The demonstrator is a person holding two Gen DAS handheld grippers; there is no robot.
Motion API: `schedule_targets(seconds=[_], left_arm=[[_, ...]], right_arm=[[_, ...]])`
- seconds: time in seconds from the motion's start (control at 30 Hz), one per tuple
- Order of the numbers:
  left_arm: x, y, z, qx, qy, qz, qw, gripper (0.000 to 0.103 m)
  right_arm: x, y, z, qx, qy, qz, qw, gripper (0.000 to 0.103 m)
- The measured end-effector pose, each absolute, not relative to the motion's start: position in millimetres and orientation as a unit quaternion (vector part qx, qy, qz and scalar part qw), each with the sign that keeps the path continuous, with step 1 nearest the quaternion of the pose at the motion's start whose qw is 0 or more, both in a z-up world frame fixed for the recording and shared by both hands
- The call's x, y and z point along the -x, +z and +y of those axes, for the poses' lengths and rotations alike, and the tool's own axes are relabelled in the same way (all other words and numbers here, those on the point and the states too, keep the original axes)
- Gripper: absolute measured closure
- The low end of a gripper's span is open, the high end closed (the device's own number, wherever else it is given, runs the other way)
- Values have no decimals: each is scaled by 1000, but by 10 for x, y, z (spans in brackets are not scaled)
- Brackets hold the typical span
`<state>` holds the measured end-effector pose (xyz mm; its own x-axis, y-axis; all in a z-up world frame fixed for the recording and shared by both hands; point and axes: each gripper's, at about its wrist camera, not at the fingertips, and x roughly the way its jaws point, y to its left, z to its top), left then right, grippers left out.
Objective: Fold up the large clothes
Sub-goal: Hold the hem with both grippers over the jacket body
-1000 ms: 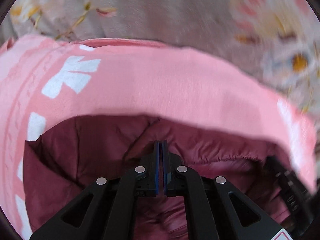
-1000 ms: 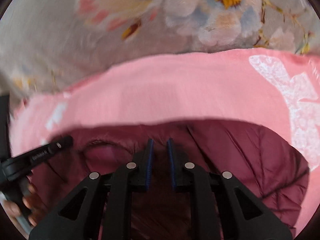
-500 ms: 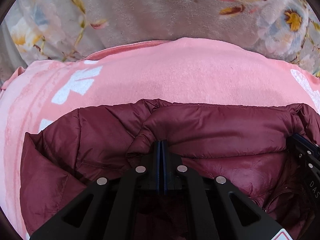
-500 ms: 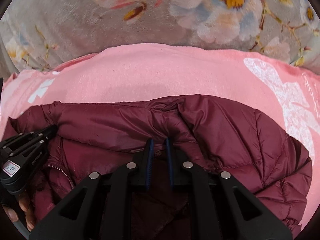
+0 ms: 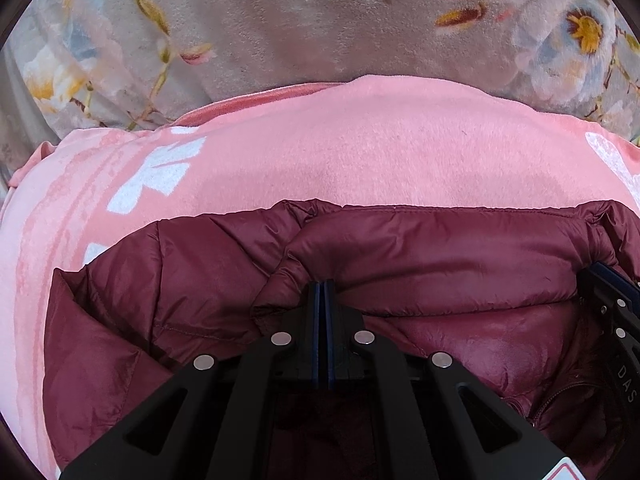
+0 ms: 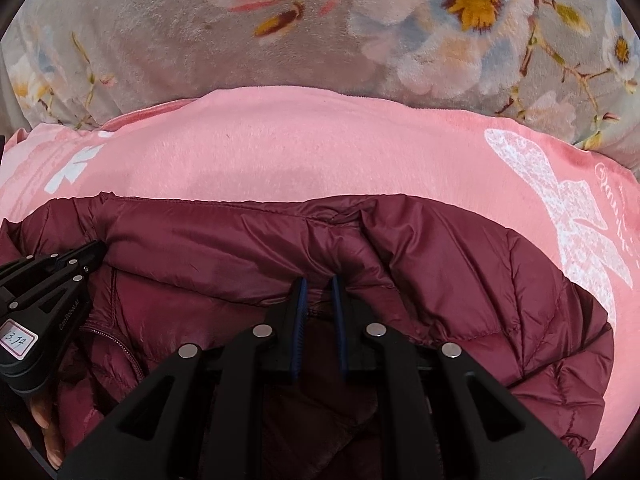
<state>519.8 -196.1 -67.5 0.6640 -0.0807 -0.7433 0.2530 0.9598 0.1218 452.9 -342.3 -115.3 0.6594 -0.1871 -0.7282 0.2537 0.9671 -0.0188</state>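
Floral plush blanket point(image 5: 280, 32) at the far side. Pink blanket point(image 5: 360, 152) with white prints and unreadable script nearer. Maroon puffer jacket point(image 5: 440, 264) nearest, on the pink. Left gripper point(image 5: 324, 292) fingers clenched on jacket fabric; right gripper point(image 6: 318, 292) likewise. Handwritten "3.14" label point(image 6: 18, 338) at left.

A pink plush blanket point(image 5: 360, 152) (white prints) lies over a grey floral one point(image 6: 160, 40) — soft, even light.

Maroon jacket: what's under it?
The maroon jacket lies on a pink blanket with white prints, which rests on a grey flowered cover. Whatever lies under the jacket's middle is covered, as is the blanket's part there.
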Motion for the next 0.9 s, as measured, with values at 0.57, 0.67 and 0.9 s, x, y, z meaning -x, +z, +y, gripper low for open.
schedule_targets(seconds=[0.57,0.67,0.9], left_arm=[[-5195,-652,-1972,-113,-89,401,905,100],[-5198,-651,-1970,-116,-87,403,904,100],[-5211,-662,-1993,-132,-78,403,902,100]], right_arm=[[-4523,-1157,-3414,-34,-124,401,907,91],[-4525,-1158,-3413,-31,-125,401,907,91],[-4555,-1171,-3419,-31,-124,404,906,91]])
